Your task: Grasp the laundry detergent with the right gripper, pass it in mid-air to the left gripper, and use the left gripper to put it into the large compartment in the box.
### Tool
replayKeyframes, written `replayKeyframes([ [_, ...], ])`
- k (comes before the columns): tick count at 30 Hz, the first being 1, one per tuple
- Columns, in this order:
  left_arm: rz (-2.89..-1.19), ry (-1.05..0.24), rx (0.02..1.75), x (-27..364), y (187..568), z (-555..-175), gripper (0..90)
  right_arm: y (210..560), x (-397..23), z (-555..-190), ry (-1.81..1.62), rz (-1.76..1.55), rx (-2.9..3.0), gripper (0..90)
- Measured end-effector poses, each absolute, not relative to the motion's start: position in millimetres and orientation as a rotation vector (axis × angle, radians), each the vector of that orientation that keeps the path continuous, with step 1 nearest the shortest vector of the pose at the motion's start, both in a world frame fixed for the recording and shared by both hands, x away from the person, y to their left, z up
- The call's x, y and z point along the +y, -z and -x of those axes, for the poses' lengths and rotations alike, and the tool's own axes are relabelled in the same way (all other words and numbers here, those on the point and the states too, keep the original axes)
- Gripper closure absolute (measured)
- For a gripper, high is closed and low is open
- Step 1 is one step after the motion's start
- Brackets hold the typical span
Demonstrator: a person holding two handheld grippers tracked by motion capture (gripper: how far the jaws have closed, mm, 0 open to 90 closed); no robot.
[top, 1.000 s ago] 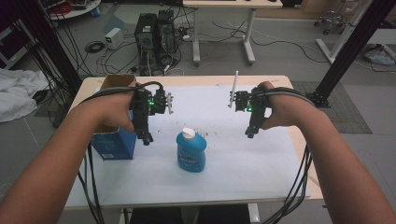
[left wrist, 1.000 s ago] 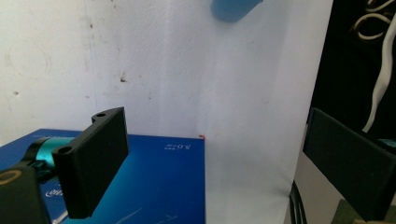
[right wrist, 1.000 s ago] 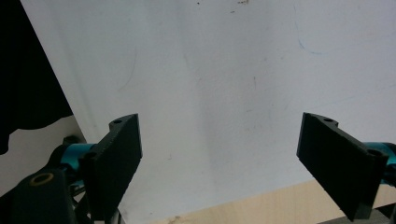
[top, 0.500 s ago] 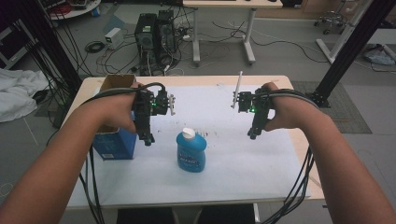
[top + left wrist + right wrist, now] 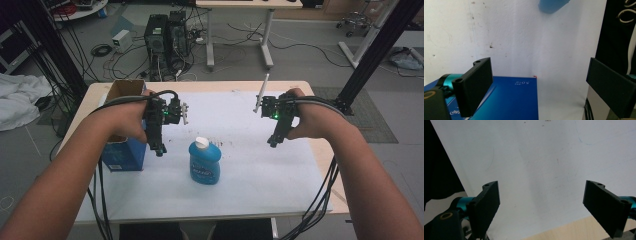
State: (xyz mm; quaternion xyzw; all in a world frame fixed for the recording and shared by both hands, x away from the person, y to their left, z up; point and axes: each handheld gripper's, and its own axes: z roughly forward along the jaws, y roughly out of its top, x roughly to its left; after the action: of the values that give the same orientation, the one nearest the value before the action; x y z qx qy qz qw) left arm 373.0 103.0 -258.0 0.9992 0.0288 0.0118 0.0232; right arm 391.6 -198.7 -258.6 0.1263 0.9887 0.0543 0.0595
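- High view: the counter (image 5: 250,175) is covered by a white sheet, with bare wood showing along its far and right edges.
- A blue bottle (image 5: 205,162) with a white cap lies on the sheet a little left of the counter's middle, toward the near edge, its cap pointing to the far edge.
- A blue box (image 5: 124,152) stands by the counter's left edge; its top is open and shows brown cardboard inside.
- The left gripper (image 5: 160,149) hangs above the sheet between the box and the bottle, pointing down, just beside the box and near the bottle without touching either.
- The right gripper (image 5: 272,143) hangs above the right half of the sheet, tilted down and inward, well apart from the bottle.
- Both hands are wrapped round the gripper bodies, with black cables trailing back along the forearms and over the near edge.
- Left gripper view: the left gripper (image 5: 539,85) has its jaws spread wide with nothing between them.
- The blue box (image 5: 509,100) lies under the left jaw, with white sheet beyond it.
- A piece of the blue bottle (image 5: 552,5) shows at the top of this view, well clear of the jaws.
- Right gripper view: the right gripper (image 5: 541,195) has its jaws standing wide apart, empty, over bare white sheet.
- The counter (image 5: 564,231) shows its wooden edge just below the sheet, near the right jaw.
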Motion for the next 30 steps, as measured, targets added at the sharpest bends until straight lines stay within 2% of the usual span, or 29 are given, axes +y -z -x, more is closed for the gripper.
replayKeyframes([
  [16, -3.070, -0.043, 0.077, 112, 258, -369, 7.0, 269, -225, -382, -0.527, -0.471, 2.974, 13.2],
  [30, -3.050, -0.033, 0.071, 119, 261, -366, 7.0, 308, -225, -365, -0.806, -0.483, 2.961, 13.2],
])
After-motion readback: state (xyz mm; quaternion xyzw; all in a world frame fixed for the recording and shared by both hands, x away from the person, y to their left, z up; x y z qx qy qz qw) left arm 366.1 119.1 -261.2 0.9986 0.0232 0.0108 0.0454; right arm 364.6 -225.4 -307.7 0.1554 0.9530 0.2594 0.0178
